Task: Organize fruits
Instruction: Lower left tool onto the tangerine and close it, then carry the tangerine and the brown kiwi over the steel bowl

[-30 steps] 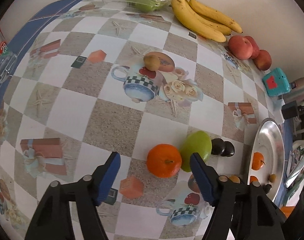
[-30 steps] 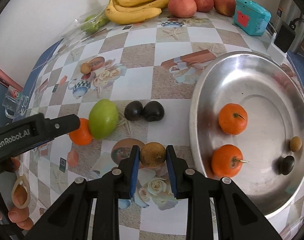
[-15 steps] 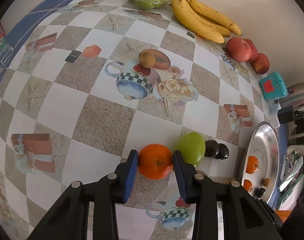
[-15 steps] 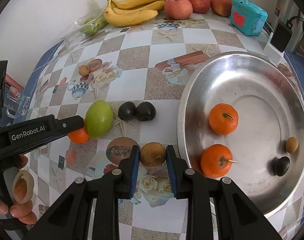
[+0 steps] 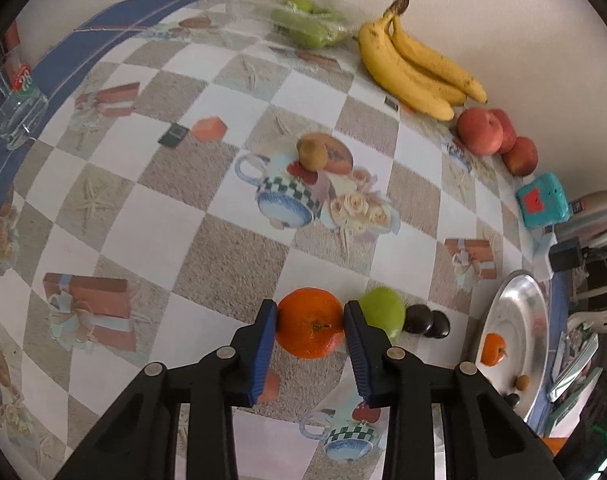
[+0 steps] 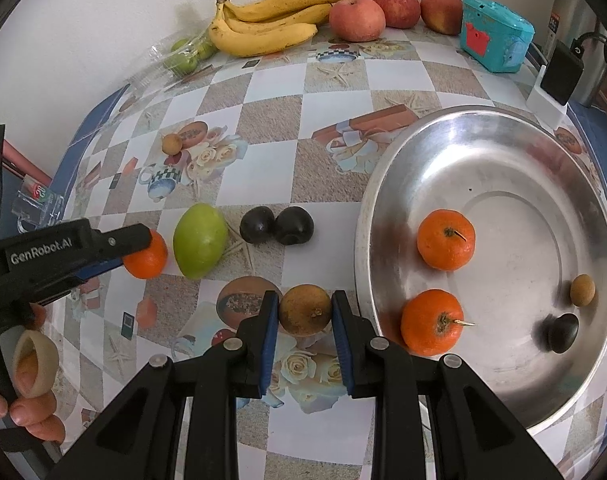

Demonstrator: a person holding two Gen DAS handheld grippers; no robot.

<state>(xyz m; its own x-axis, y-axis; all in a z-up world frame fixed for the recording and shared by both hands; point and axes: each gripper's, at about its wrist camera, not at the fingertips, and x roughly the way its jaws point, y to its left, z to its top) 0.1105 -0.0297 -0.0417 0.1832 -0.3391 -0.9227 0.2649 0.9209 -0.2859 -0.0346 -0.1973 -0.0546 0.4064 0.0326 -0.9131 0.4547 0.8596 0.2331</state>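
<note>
Your left gripper (image 5: 310,326) has just clenched its fingers on the mandarin (image 5: 309,322) on the worktop (image 5: 151,240), touching the green mango (image 5: 383,312). Your right gripper (image 6: 305,312) grasps the brown fruit (image 6: 304,309) beside the steel tray (image 6: 503,152).

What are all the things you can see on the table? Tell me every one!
Oranges: four; two in dish, one in left claw, one at far left edge.
Brown fruits: three; one in right claw, one on tablecloth, one in dish.
Green fruit: one, beside the held orange.
Dark fruits: two on cloth, one in dish.
Bananas: one yellow bunch, by wall.
Apples: three, red, by wall.
Bagged green fruits: by wall.
Metal dish: one, silver.
Teal box: one.
Left claw: shut on orange.
Right claw: shut on brown fruit.
</note>
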